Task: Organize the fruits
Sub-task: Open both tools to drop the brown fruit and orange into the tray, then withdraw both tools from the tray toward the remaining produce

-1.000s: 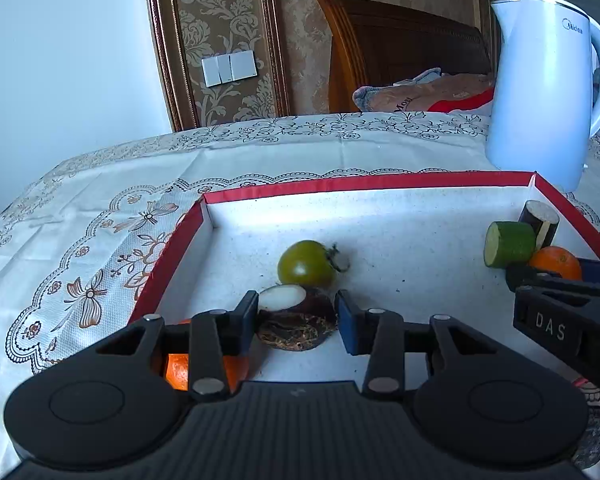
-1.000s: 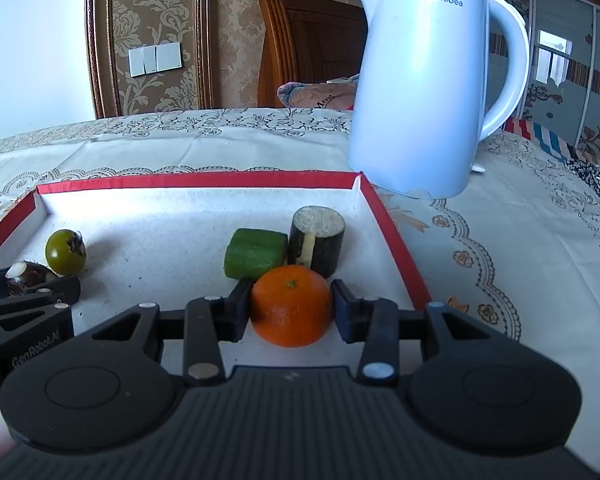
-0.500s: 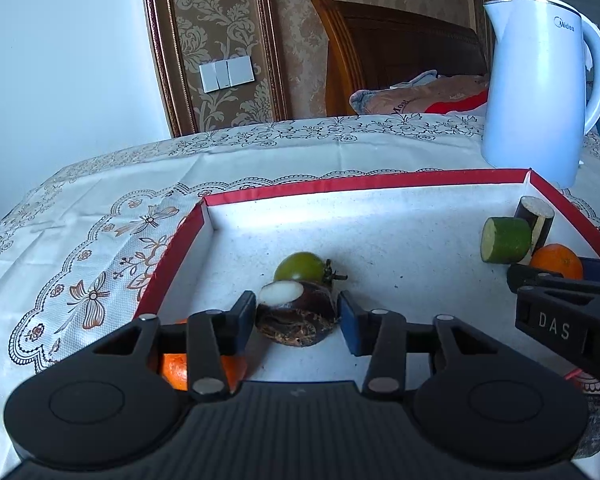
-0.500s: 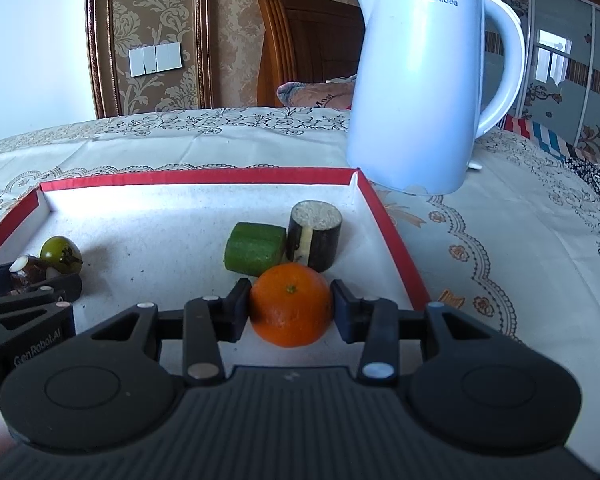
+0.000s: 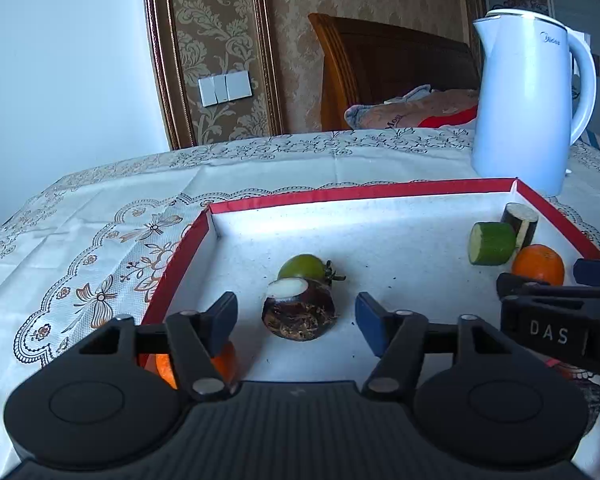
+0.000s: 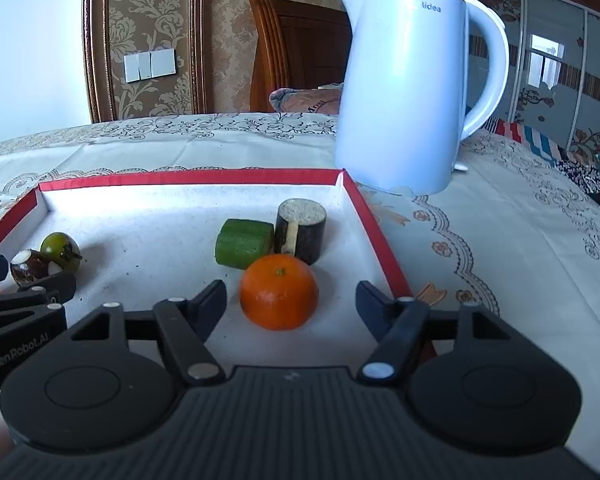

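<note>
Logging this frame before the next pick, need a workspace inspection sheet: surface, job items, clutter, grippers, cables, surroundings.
Surface: patterned tablecloth; red-rimmed white tray on it.
Job's things: orange, green cucumber chunk and dark eggplant chunk clustered at the tray's right side; green tomato and dark peeled root piece at its left; another orange partly hidden.
Clutter: white kettle beyond the tray.
Grippers: left gripper and right gripper open, jaws just opened, clear of the fruit between them.
Cables: nothing seen.
Surroundings: wooden headboard, wall switches.
</note>
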